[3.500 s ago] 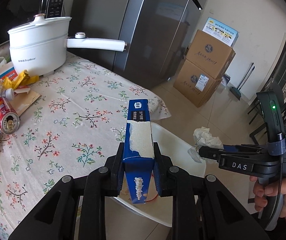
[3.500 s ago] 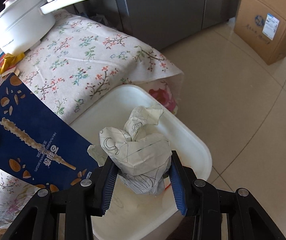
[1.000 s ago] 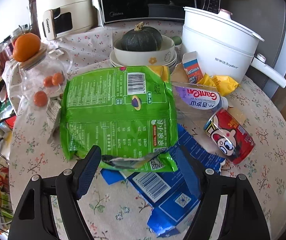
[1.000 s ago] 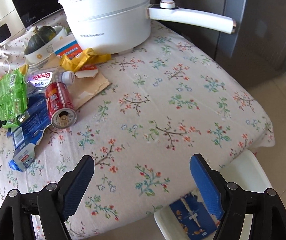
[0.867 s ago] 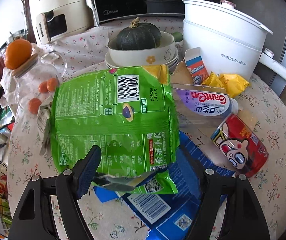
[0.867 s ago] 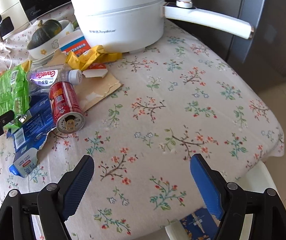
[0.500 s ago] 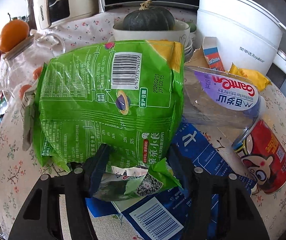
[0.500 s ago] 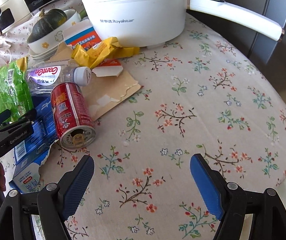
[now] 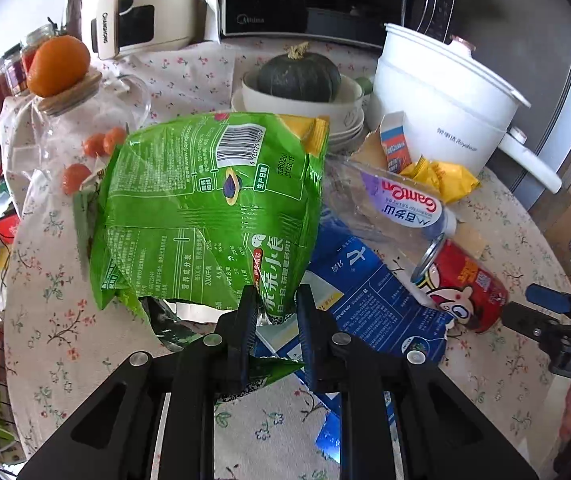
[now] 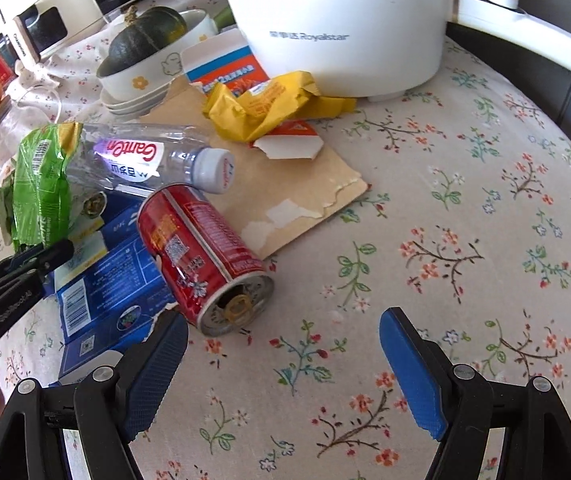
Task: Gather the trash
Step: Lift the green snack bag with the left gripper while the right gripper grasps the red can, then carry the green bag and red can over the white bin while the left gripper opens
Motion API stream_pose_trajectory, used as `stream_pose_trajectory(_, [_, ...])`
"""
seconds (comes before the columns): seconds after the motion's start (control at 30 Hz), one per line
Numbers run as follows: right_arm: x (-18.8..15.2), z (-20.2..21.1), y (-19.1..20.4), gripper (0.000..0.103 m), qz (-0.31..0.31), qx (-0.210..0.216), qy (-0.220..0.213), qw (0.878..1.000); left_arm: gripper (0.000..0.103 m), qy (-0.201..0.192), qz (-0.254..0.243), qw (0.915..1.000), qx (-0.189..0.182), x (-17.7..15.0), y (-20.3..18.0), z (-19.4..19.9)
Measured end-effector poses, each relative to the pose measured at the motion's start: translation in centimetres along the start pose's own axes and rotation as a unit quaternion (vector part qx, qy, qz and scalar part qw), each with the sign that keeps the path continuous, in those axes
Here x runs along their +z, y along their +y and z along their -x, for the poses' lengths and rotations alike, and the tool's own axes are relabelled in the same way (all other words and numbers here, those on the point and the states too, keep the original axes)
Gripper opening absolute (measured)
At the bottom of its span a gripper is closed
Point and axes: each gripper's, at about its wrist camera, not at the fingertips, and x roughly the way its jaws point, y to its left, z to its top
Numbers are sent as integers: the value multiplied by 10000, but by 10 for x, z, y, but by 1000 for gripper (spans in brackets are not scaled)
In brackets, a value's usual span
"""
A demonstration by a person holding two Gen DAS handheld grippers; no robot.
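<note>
Between the left gripper's [image 9: 273, 316] blue pads sits the torn lower edge of the green bag [image 9: 209, 204], pinched tight; the bag fans up and away from the fingers, its barcode side facing the camera, and its near corner looks lifted off the cloth while the far part still seems to rest on the litter behind. So the step in hand, as I read it, is the pick-up of this bag for the bin.

Just under and to the right of that grip lies a flattened blue carton [image 9: 373, 300], and past its right edge a red can [image 9: 461, 284] on its side. Beyond the can, further from the fingers, is a crushed clear bottle [image 9: 397, 204], then a yellow wrapper [image 9: 441, 176] and a small torn box [image 9: 395, 144] against the white pot [image 9: 445, 108].

The right gripper [image 10: 283, 354] is spread wide and empty, low over the flowered tablecloth [image 10: 465, 220]. The can [image 10: 201, 256] lies just ahead of its left pad, open end toward the camera, not yet between the fingers. Further out are the bottle [image 10: 153, 160], the wrapper [image 10: 269, 104] and a sheet of brown card [image 10: 285, 196].

No bin shows in either view, so where the bag must go cannot be told from here. The next move calls for raising the bag clear without dragging the carton along, since the film is thin and held only by a torn edge that may slip. The right hand would need to shift left and forward to straddle the can, which could roll.
</note>
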Motion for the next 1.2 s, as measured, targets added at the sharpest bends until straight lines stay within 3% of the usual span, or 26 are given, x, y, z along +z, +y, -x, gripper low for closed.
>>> stream_pose_trajectory(0.33, [8,-30,17,82,432,267,-114,9986,21,-501,179,9983,-253,-1,22,83])
stream_pose_trajectory(0.4, [6,-34,21,74,567,277,-130,9979,21,-578,234,9976,-301,-4,24,95])
stream_pose_trajectory(0.43, [6,-34,23,62,610,367,-140,9974,21,-609,266,9972,-328,-5,24,101])
stream_pose_trajectory(0.5, [4,-30,26,62,667,322,-178,9971,21,-653,316,9966,-403,-8,24,109])
stream_pose_trajectory(0.83, [-10,36,23,59,861,232,-410,9952,21,-787,313,9932,-793,-25,-1,139])
stream_pose_trajectory(1.2, [-46,105,-24,56,534,-195,-486,9972,21,-722,-213,9841,-1608,-38,-79,154])
